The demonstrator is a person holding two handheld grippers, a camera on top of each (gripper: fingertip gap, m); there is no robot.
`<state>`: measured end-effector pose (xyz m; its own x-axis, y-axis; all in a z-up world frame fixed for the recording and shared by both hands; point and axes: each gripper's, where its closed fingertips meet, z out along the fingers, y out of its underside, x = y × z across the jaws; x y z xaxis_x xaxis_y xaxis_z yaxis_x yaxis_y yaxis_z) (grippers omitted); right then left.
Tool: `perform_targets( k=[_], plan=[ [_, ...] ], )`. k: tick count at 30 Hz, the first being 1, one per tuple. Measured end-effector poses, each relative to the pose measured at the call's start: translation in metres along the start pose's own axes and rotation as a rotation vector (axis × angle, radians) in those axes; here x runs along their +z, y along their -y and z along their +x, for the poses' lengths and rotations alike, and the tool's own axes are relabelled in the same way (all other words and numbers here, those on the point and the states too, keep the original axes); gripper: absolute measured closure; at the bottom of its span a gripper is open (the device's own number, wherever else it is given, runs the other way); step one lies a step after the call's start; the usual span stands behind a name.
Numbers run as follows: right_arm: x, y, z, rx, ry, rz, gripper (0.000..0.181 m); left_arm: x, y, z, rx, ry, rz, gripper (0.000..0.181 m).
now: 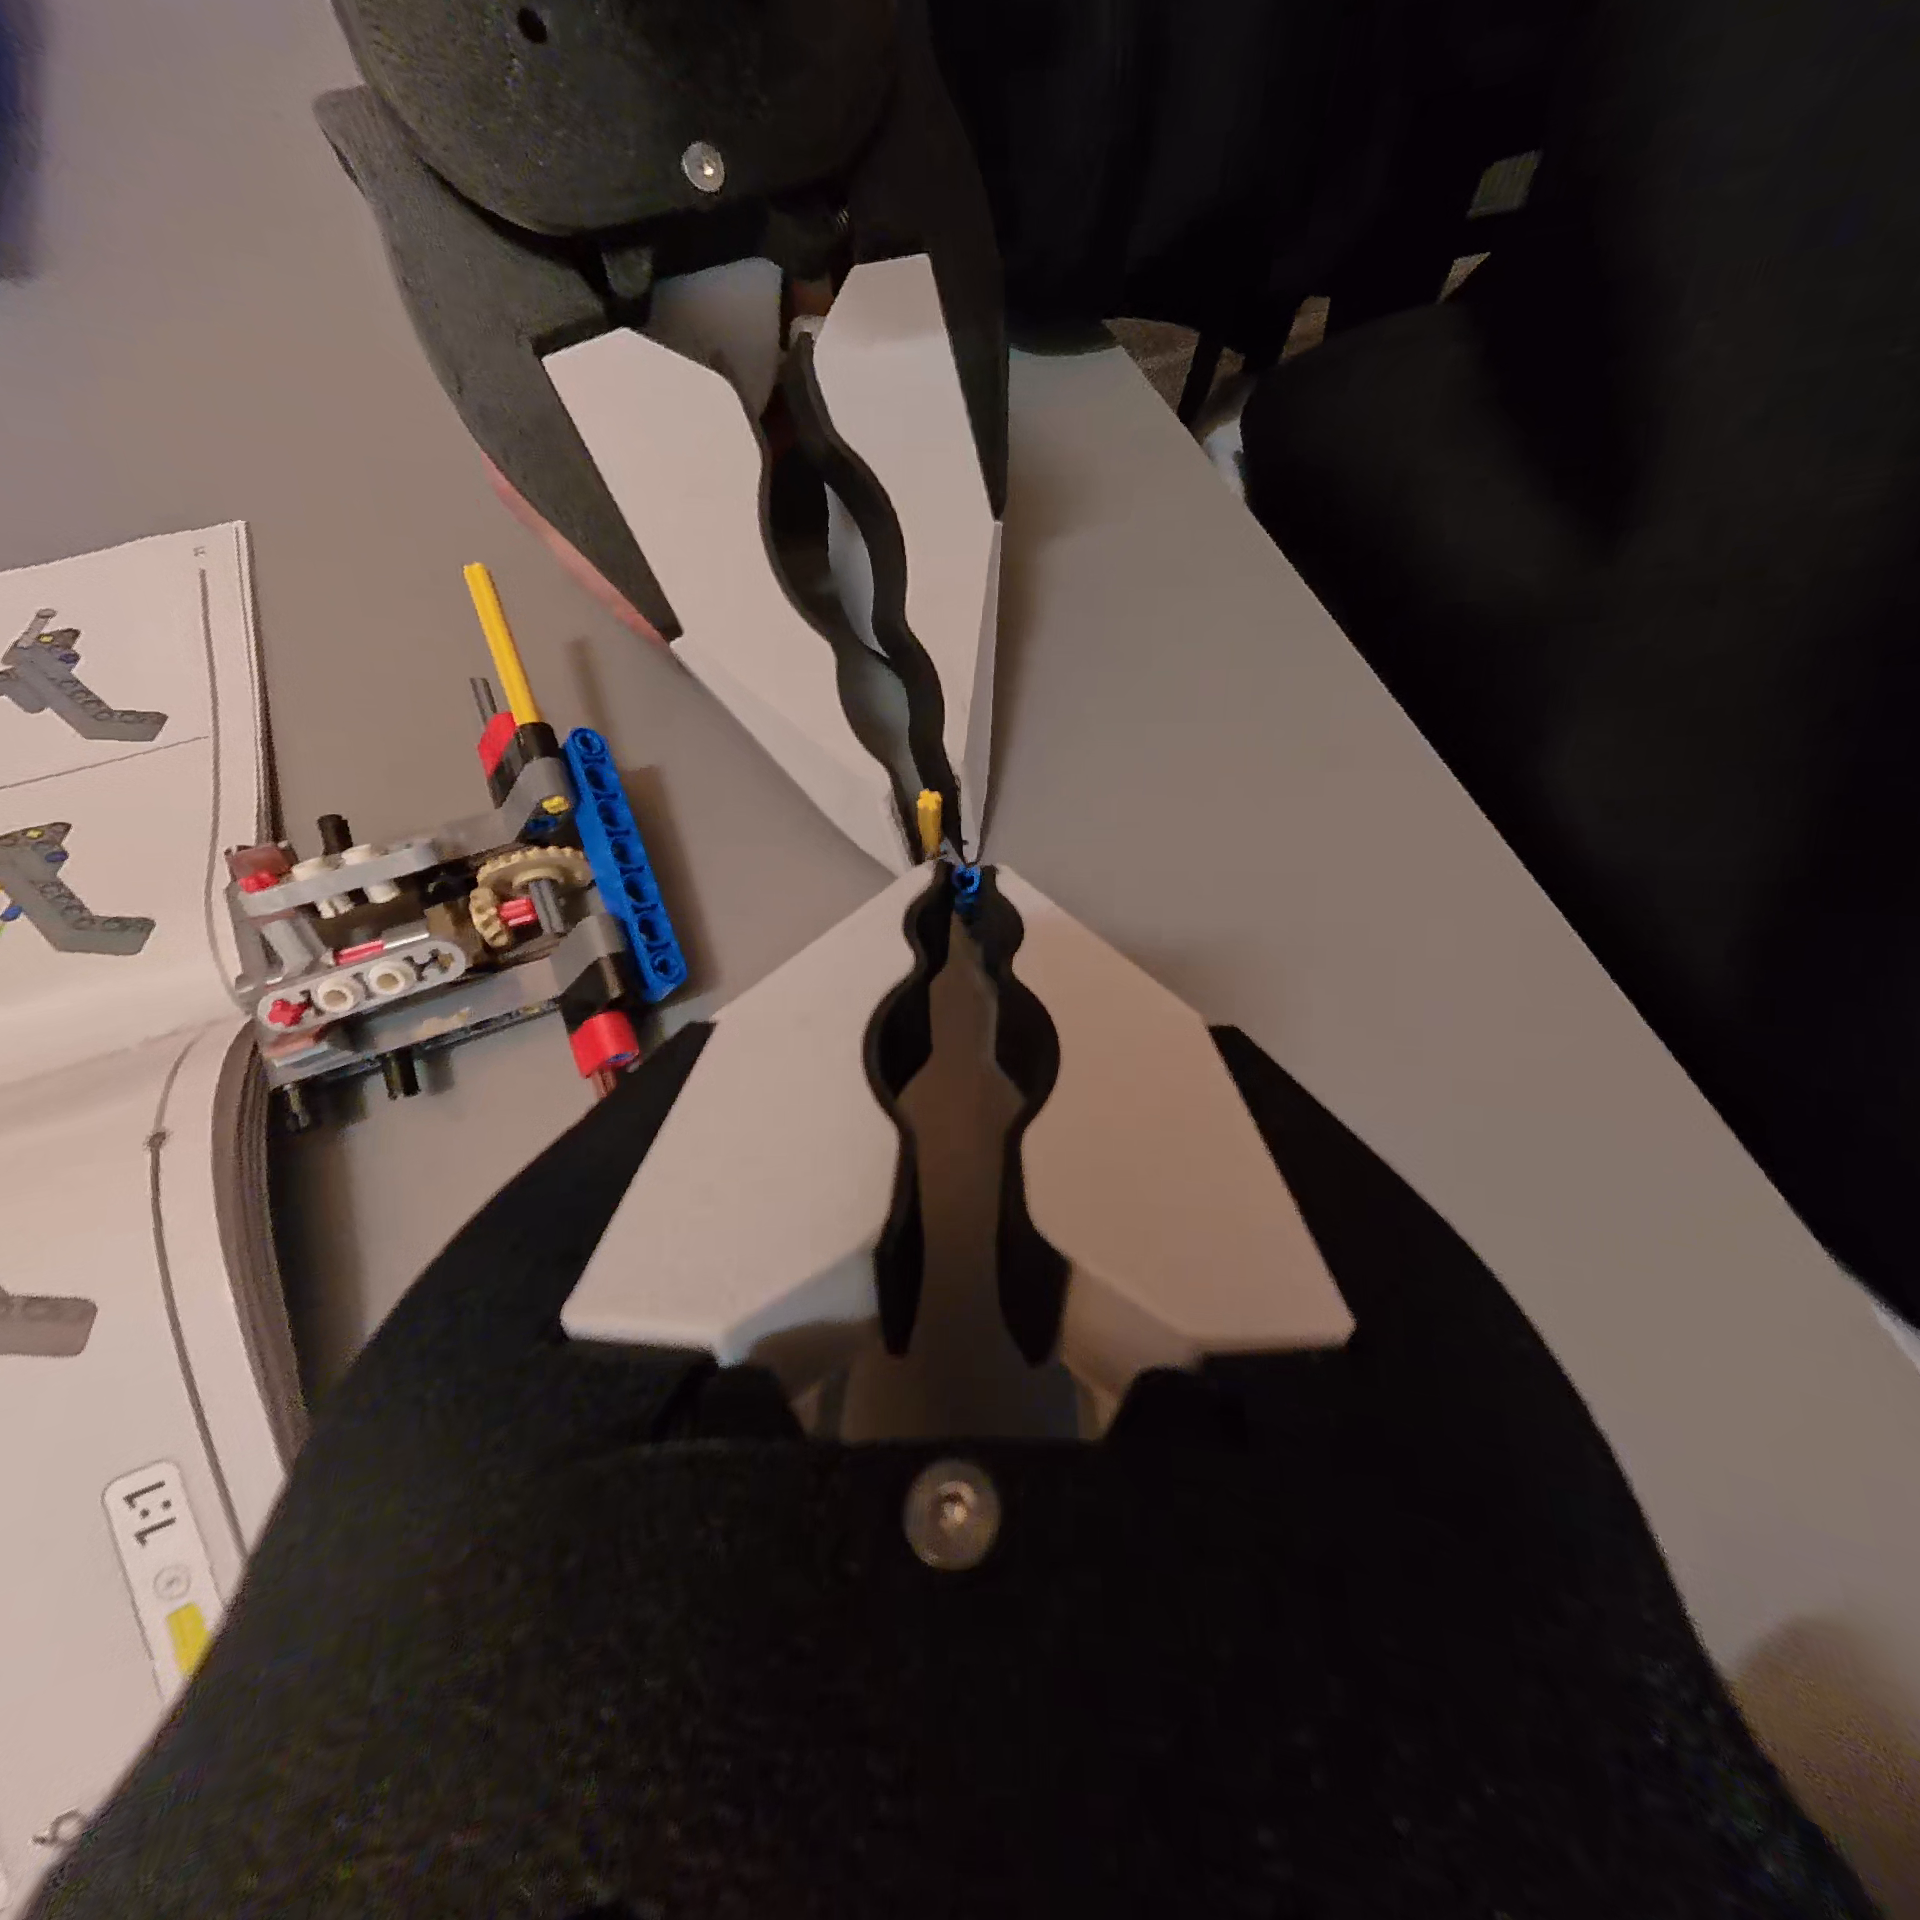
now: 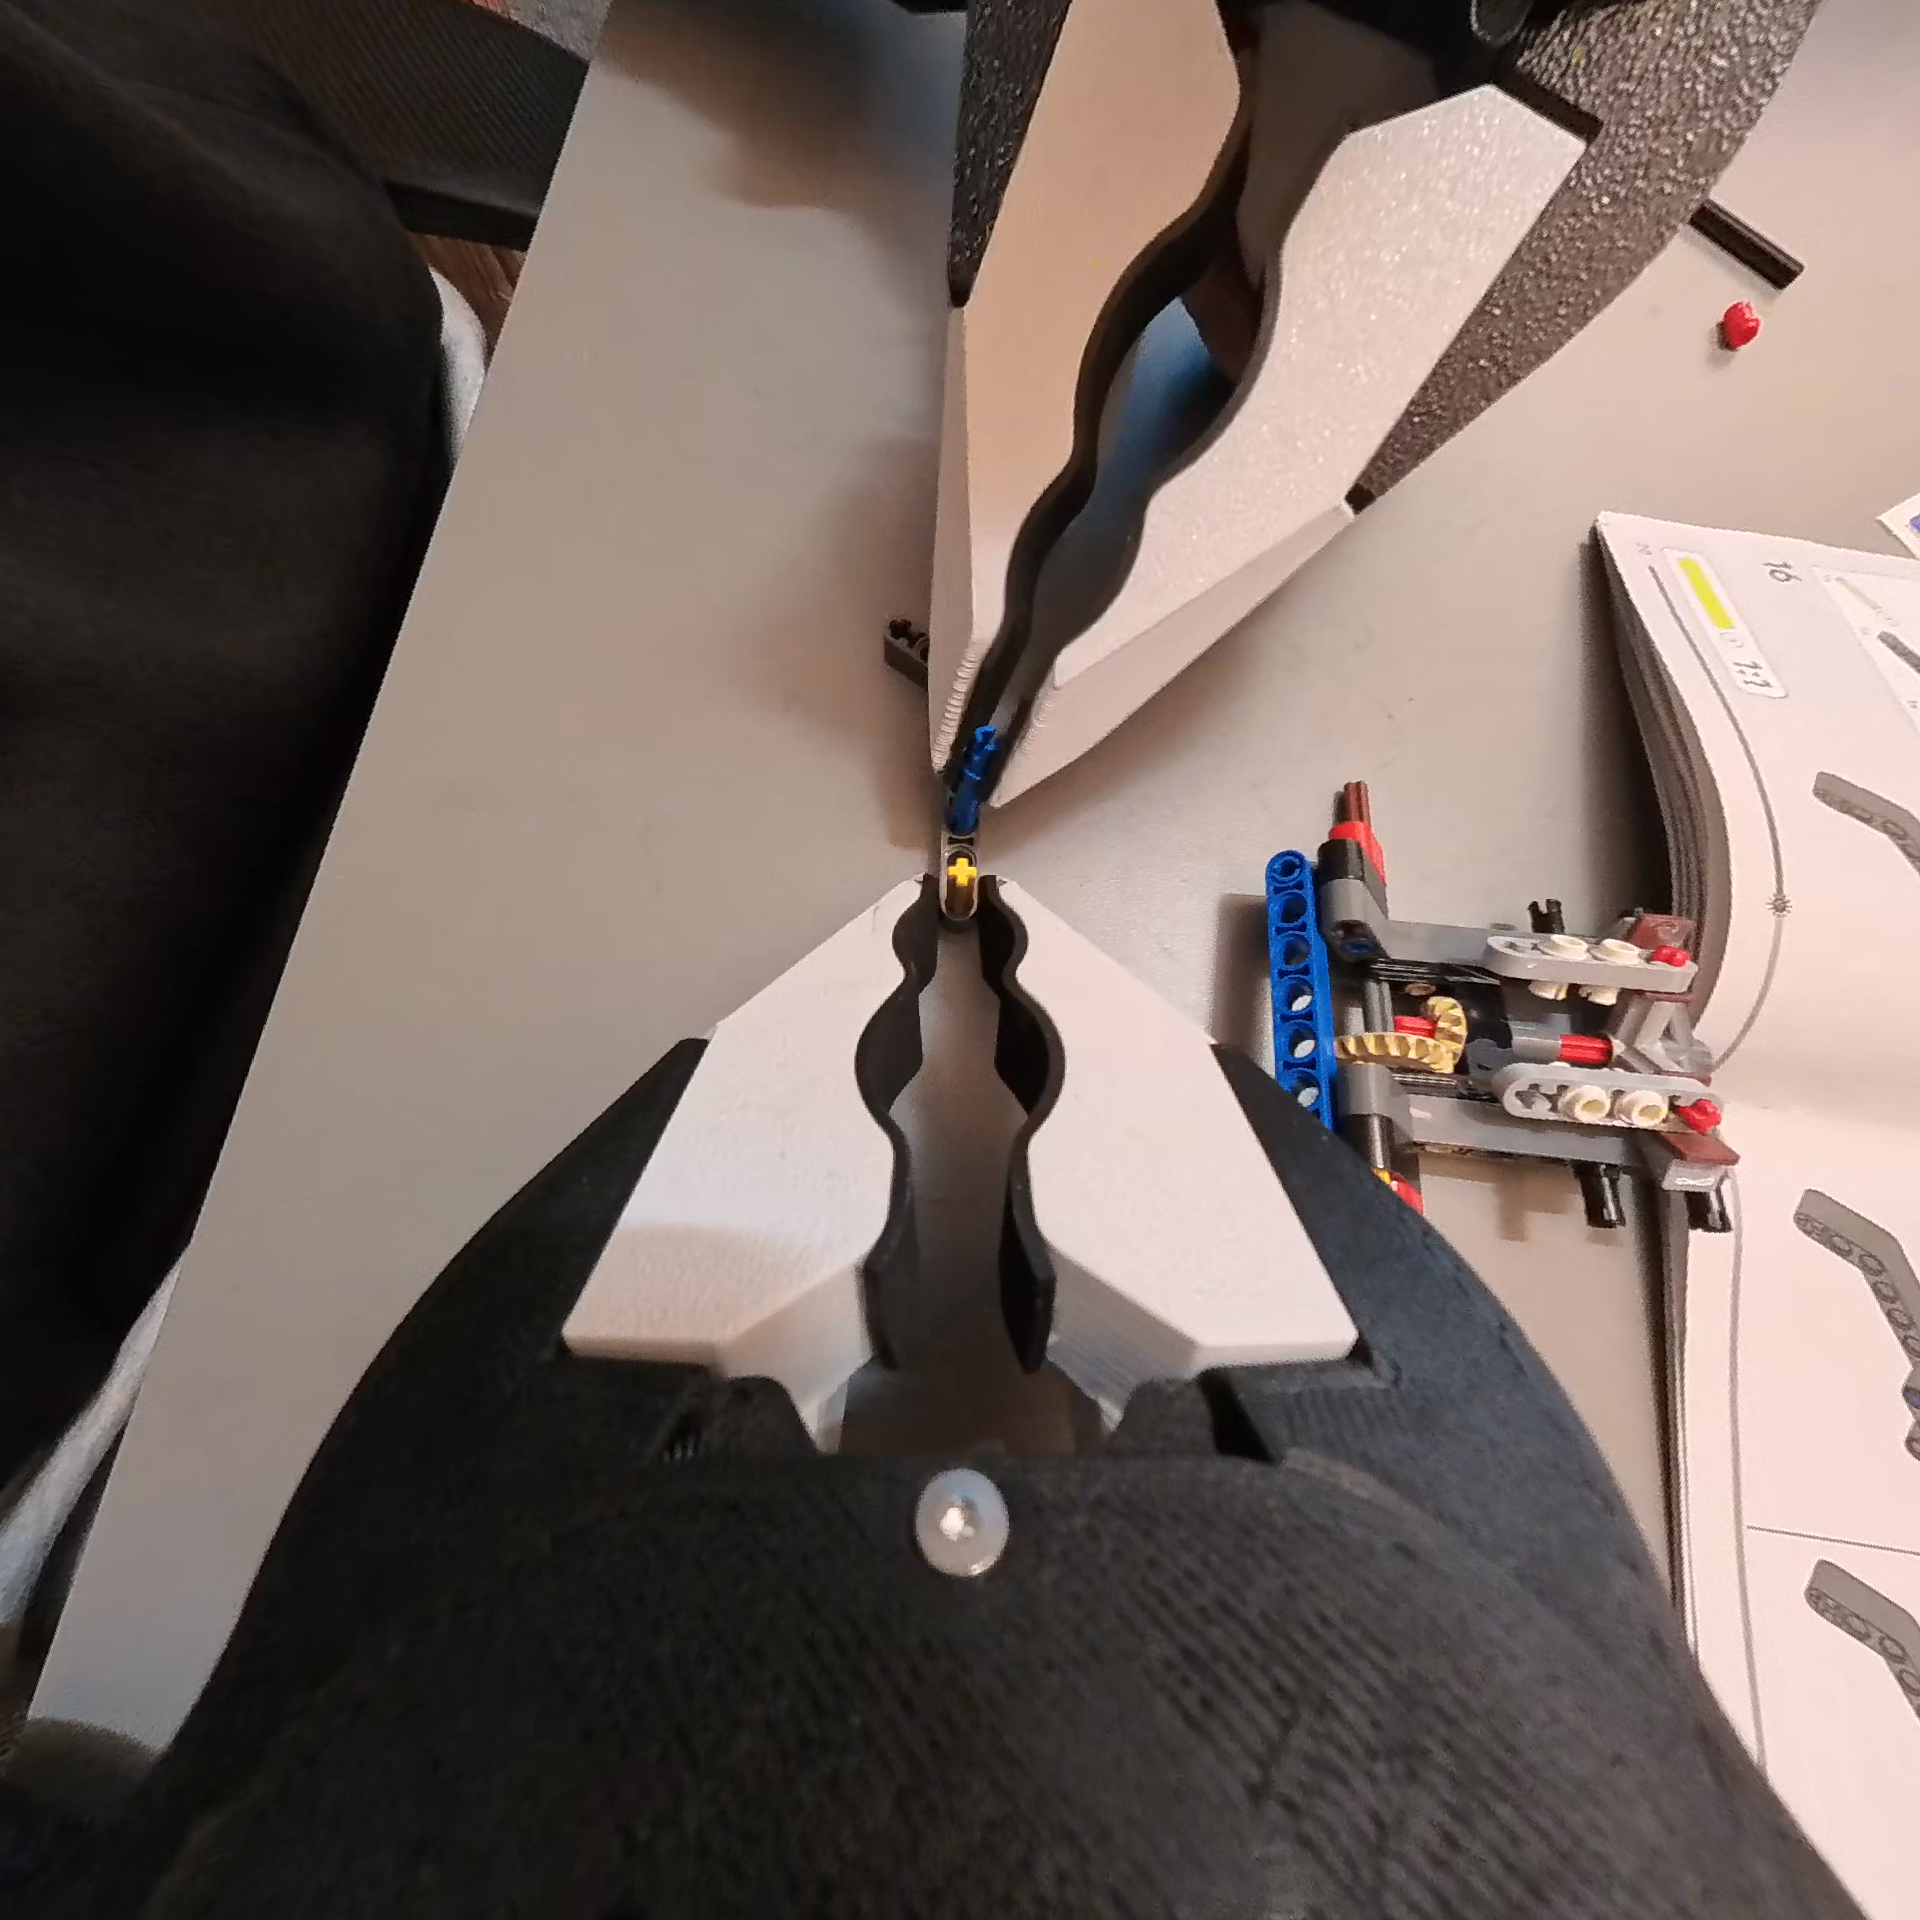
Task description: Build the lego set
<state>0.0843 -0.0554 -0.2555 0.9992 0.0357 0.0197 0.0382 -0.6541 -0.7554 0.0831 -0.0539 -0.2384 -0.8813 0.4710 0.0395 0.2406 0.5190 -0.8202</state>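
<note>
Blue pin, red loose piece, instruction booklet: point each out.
blue pin (image 2: 975,764), right wrist view, on its exposed shaft.
red loose piece (image 2: 1737,323), right wrist view, on its middle.
instruction booklet (image 2: 1808,1351), right wrist view, on the open page.

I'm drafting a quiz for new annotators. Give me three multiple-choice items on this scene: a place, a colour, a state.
1. Where is the partly built model? A in a gripper; B on the table beside the booklet; C on the floor.
2. The pin in the left gripper is: A red; B blue; C green.
3. The right gripper is: A open; B laid down; C shut on the grey link.
Answers: B, it rests by the open pages; B, blue shows between the tips; C, its tips pinch the link.
</note>
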Motion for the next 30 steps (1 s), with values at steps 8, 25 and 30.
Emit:
perform_targets(
  k=[8, 25, 30],
  plan=[
    [0.0001, 0.0001, 0.0, -0.002, -0.002, 0.0, 0.175, 0.0007, -0.0014, 0.0002, 0.07, 0.045, -0.121, 0.179],
    [0.0001, 0.0, 0.0001, -0.004, -0.004, 0.0, 0.175, 0.0024, -0.0018, -0.0012, -0.039, 0.043, -0.187, 0.178],
    [0.0002, 0.0, 0.0, 0.001, -0.005, -0.001, 0.175, 0.0025, -0.0022, -0.0013, -0.043, 0.099, -0.213, 0.179]
  ],
)
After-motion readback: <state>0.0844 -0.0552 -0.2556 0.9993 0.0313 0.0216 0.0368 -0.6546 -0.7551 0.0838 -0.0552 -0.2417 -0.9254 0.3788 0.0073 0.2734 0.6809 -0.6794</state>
